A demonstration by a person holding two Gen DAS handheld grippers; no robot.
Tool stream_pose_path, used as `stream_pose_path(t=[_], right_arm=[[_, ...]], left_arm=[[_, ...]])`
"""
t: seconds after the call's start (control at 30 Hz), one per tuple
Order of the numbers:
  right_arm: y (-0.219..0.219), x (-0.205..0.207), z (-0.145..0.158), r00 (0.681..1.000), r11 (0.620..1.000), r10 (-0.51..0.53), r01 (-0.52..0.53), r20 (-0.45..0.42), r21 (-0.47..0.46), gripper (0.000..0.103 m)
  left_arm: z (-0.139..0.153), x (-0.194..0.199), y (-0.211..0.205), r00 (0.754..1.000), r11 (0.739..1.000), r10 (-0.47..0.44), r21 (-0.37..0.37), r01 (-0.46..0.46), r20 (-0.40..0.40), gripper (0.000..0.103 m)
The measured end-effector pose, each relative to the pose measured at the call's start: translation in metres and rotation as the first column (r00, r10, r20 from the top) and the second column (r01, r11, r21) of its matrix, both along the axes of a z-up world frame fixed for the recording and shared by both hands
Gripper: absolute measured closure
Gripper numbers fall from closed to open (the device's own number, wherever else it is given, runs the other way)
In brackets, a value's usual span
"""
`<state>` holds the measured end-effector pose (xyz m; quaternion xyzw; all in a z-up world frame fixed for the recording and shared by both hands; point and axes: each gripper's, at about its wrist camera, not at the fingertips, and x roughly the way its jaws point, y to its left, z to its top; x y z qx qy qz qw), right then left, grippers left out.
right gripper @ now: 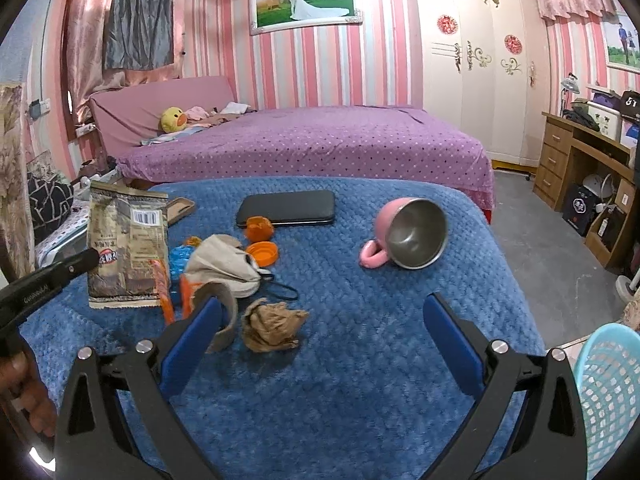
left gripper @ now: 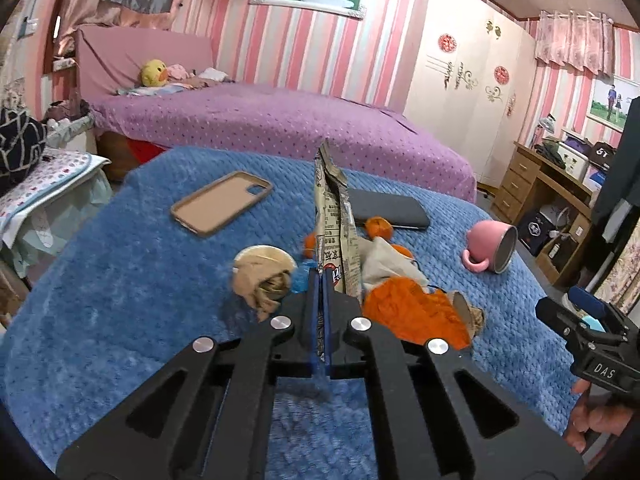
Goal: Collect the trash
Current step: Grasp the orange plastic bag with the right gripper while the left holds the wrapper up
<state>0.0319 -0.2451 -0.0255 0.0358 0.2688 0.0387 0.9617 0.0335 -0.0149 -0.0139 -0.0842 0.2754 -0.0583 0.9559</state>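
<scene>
Pinching the printed snack wrapper (left gripper: 334, 216) near its lower edge, the left gripper (left gripper: 320, 280) holds it upright and clear of the blue blanket (left gripper: 120, 280), which in my judgement keeps it free of the other litter for carrying off. The right gripper (right gripper: 320, 328) hangs spread wide and empty over the blanket, just behind the crumpled brown paper ball (right gripper: 272, 326), likely the next piece to take. More rubbish lies between: orange peel (right gripper: 262, 250), a beige rag (right gripper: 224, 264) and a blue scrap (right gripper: 178, 258). At the right edge stands a light blue mesh basket (right gripper: 608, 396); its inside is hidden. The pink mug (right gripper: 408, 236) lies tipped on its side, its steel inside empty.
</scene>
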Motion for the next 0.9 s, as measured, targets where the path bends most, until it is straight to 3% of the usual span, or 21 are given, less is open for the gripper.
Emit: stream_pose_path(t=[0.23,0.33,0.77,0.83,0.9], right_arm=[[0.042,0.001,-0.002,0.990,0.989,0.138,-0.138,0.001,0.049,0.005],[0.063,0.001,-0.008,0.979,0.977,0.204,-0.203,-0.015,0.062,0.009],[0.111,0.014,-0.027,0.943,0.945,0.327,-0.326,-0.064,0.030,0.065],[0.113,0.019,-0.030,0.942,0.945,0.328,-0.326,-0.076,0.032,0.076],[0.115,0.022,-0.033,0.941,0.945,0.326,-0.325,-0.090,0.031,0.094]], left_arm=[[0.010,-0.011,0.022,0.999,0.998,0.043,0.037,-0.044,0.030,0.103],[0.011,-0.014,0.035,0.997,0.997,0.065,0.038,-0.066,0.032,0.103],[0.018,-0.031,0.073,0.993,0.994,0.108,0.029,-0.109,0.058,0.103],[0.018,-0.031,0.075,0.993,0.994,0.107,0.029,-0.109,0.056,0.103],[0.018,-0.031,0.076,0.993,0.993,0.108,0.031,-0.110,0.056,0.103]])
